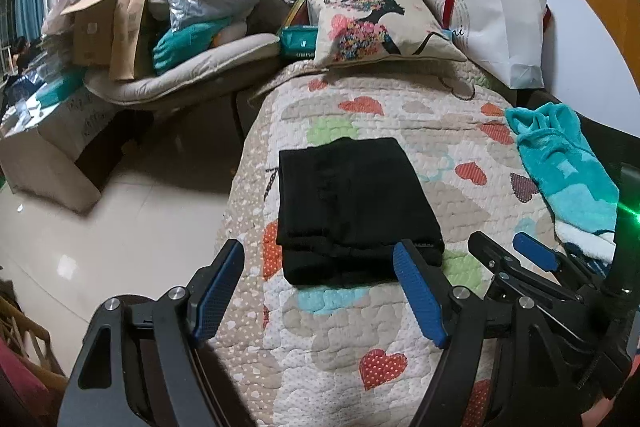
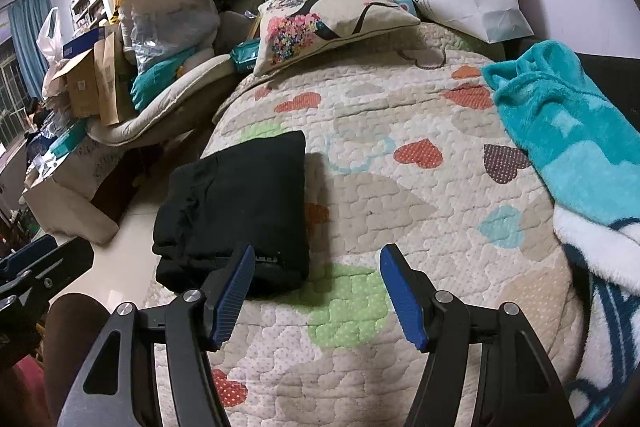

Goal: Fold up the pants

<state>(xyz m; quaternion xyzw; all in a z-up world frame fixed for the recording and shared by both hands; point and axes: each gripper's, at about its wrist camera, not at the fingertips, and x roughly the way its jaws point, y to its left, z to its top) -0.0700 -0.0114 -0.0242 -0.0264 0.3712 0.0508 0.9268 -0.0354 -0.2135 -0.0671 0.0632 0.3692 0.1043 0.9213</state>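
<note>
Near quilt's (image 1: 360, 327) left edge, folded pants (image 1: 352, 211); left gripper (image 1: 320, 255), right gripper (image 2: 316, 259) both spread, empty.

Cluttered home bedroom: quilt (image 1: 360, 327), pillow (image 1: 372, 23), boxes (image 1: 92, 27).

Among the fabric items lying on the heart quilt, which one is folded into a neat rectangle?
The black pants, lying flat near the quilt's left edge. The teal blanket is bunched loosely at the right; the floral pillow is not folded.
</note>
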